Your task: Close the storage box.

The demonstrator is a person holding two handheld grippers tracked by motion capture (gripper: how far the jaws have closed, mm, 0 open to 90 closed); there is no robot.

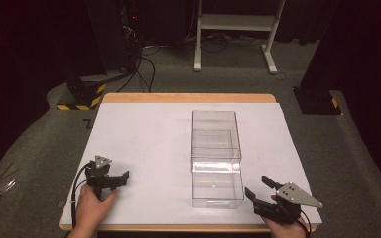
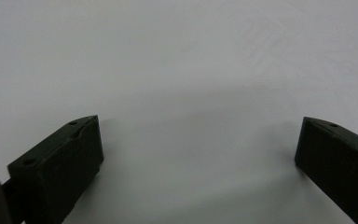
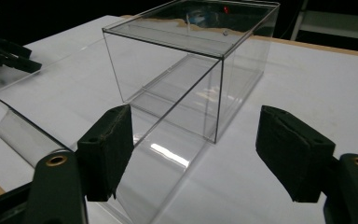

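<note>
White sheeting covers the wooden table [image 1: 144, 144], and on it, a little right of centre, stands a clear plastic box [image 1: 215, 144] made of an outer case with a drawer [image 1: 217, 186] pulled part way out toward the person. The box's long axis runs from the far edge to the near edge of the table, so the drawer's open end faces the near side. In the right gripper view the outer case stands ahead of the jaws with one upright corner edge toward the camera, and the drawer's clear wall [image 3: 74, 135] runs across low on the left, close to the left jaw. The right gripper [image 1: 258, 191] sits just beside the drawer's near right corner, its jaws spread with nothing between them, pointing up and left toward the box. The left gripper [image 1: 124, 176] lies well apart from the box on the table's left side, its jaws also spread wide over bare white sheet and gripping nothing. The right hand [image 1: 283, 225] is clearly the nearer one, so any push or pull on the drawer would probably fall to it, reaching left along the short way to the drawer's front.
</note>
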